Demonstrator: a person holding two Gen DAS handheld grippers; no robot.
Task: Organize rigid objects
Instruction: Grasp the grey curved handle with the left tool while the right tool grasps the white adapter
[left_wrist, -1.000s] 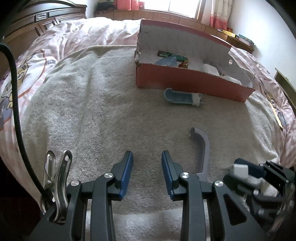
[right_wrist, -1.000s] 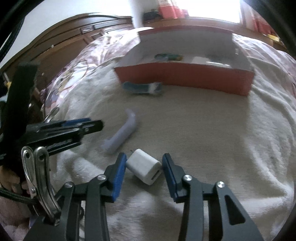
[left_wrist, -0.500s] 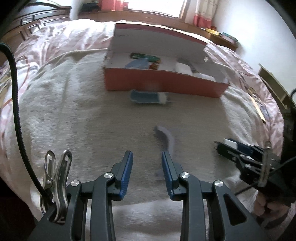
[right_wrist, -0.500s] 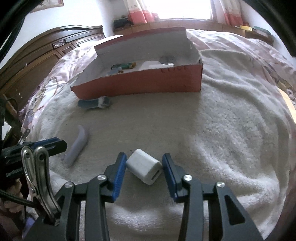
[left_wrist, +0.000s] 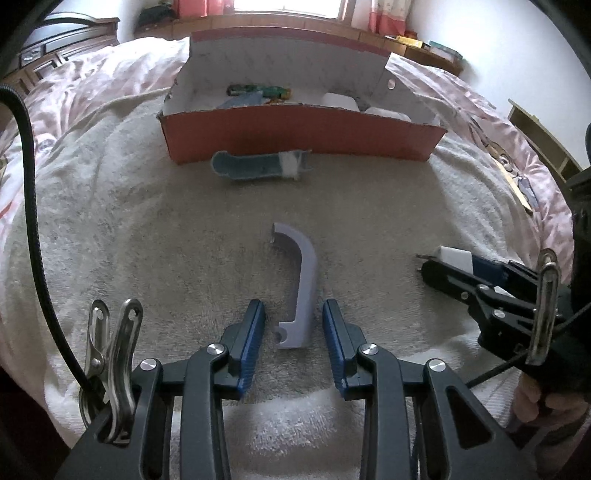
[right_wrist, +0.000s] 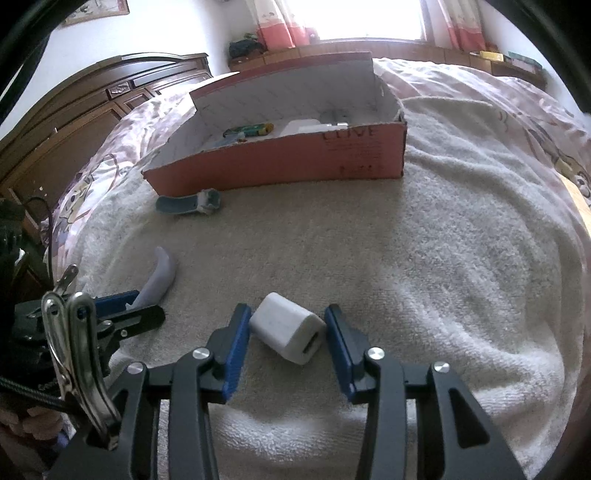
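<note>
White charger (right_wrist: 288, 332) clamped in right gripper (right_wrist: 288, 334), lavender handle (left_wrist: 301, 291) between left jaws

L gripper (left_wrist: 293, 325) angled down, jaws parted, pads touching nothing. R gripper (right_wrist: 288, 332) angled down, pads clamped shut, person's fingers (left_wrist: 532, 400) on its grip.

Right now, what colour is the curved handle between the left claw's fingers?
Pale lilac, almost grey: the curved handle shows best in the left wrist view.
</note>
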